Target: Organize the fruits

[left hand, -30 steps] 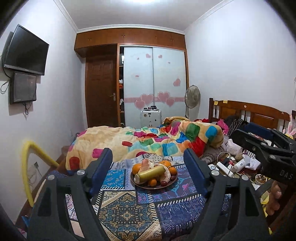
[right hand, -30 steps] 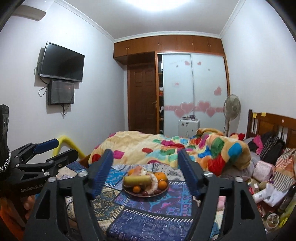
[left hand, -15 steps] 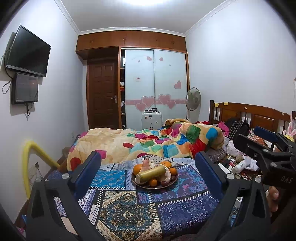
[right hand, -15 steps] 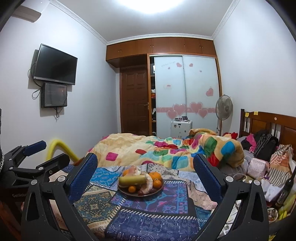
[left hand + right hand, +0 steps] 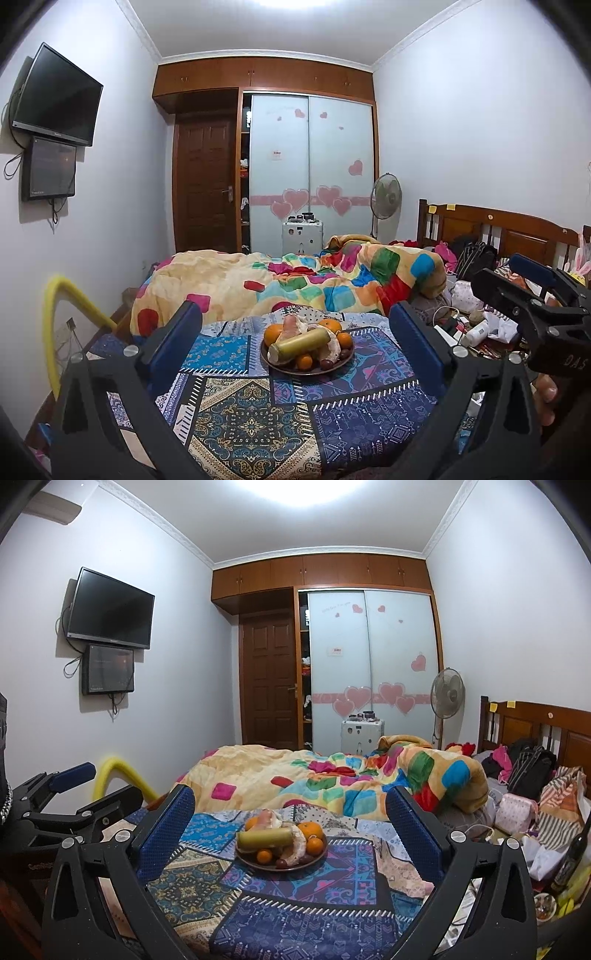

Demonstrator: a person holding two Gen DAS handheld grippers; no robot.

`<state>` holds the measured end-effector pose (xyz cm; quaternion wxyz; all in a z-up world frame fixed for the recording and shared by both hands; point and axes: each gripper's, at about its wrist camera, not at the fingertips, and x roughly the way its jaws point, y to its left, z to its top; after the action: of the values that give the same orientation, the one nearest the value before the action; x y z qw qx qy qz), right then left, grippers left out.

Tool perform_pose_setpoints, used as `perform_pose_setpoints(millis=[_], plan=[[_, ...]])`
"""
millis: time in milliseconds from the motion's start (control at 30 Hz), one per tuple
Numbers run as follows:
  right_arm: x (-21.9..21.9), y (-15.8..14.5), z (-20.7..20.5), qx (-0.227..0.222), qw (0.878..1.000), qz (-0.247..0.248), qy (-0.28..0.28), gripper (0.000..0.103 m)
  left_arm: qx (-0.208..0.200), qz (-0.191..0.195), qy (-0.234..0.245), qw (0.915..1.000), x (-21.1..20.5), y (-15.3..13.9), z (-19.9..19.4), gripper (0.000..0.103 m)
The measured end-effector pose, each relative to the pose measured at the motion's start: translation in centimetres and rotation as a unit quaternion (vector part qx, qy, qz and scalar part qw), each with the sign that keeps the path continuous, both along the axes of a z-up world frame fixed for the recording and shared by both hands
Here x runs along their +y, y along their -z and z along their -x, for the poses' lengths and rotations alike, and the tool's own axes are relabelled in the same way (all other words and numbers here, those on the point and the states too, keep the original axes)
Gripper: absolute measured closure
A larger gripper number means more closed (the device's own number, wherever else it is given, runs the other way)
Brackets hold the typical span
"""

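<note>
Brown plate [image 5: 334, 364] of fruit sits on the patchwork cloth [image 5: 258, 413] over the bed, at twelve o'clock from both grippers. Left gripper [image 5: 299, 338] and right gripper [image 5: 290, 823] gape wide, holding nothing, well short of it.

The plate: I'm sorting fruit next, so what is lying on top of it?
On the plate lie a long yellow-green fruit across the pile, several oranges, pale peeled segments and small dark fruits. Anything beneath the pile is hidden.
</note>
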<state>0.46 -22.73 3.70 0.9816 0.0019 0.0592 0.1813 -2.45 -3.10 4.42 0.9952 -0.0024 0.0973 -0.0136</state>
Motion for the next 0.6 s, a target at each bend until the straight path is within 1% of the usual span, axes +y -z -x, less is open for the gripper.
perform_pose_setpoints(millis=[600], plan=[[-0.05,-0.12,0.43,0.0,1.0,-0.007,-0.003,0.0,-0.001,0.001,0.002,1.0,-0.06,-0.3,-0.17,0.0]])
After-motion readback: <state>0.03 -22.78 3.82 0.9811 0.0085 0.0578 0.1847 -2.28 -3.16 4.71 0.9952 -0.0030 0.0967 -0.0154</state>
